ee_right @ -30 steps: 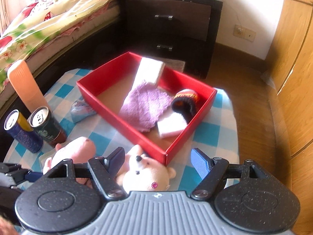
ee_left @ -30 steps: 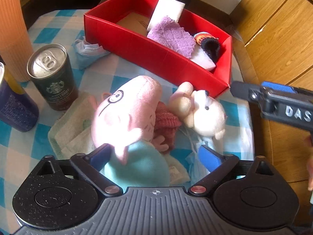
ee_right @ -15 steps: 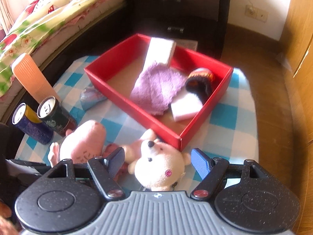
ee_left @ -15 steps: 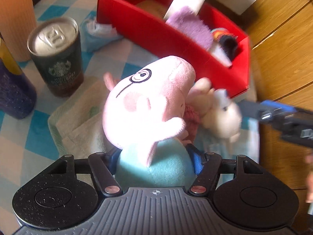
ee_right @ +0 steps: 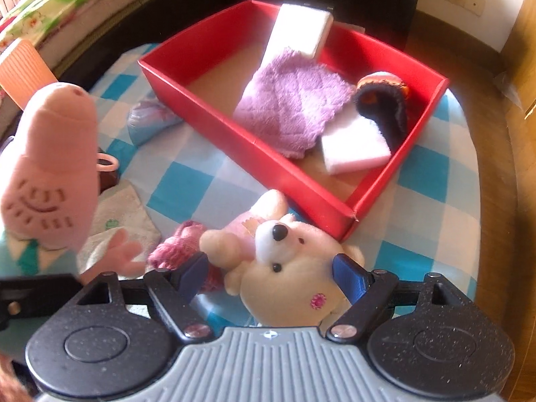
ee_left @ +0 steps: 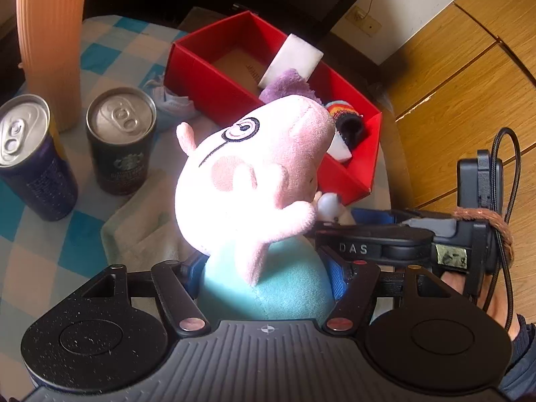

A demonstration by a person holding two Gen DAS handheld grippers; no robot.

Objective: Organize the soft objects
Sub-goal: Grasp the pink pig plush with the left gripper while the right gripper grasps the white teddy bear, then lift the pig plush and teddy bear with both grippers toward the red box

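Note:
A pink pig plush (ee_left: 254,167) with a teal body hangs above the table, and my left gripper (ee_left: 264,278) is shut on that body. It also shows at the left of the right wrist view as the pig plush (ee_right: 53,167). A cream bear plush (ee_right: 288,268) lies on the checked cloth beside the red box (ee_right: 214,117). My right gripper (ee_right: 271,274) straddles the bear's head with its jaws opening and the head between them. The box holds a purple cloth (ee_right: 291,107), white sponges (ee_right: 298,30) and a dark sock (ee_right: 385,107).
Two drink cans (ee_left: 120,140) (ee_left: 30,157) and an orange ribbed vase (ee_left: 50,33) stand at the table's left. A pale towel (ee_left: 144,224) lies under the pig, and a light blue cloth (ee_left: 171,104) lies by the box. The table ends at the right, over a wooden floor (ee_left: 452,83).
My left gripper closed on the pig's teal body and lifted it off the towel. The right gripper came down over the bear, and its jaws widened around the head.

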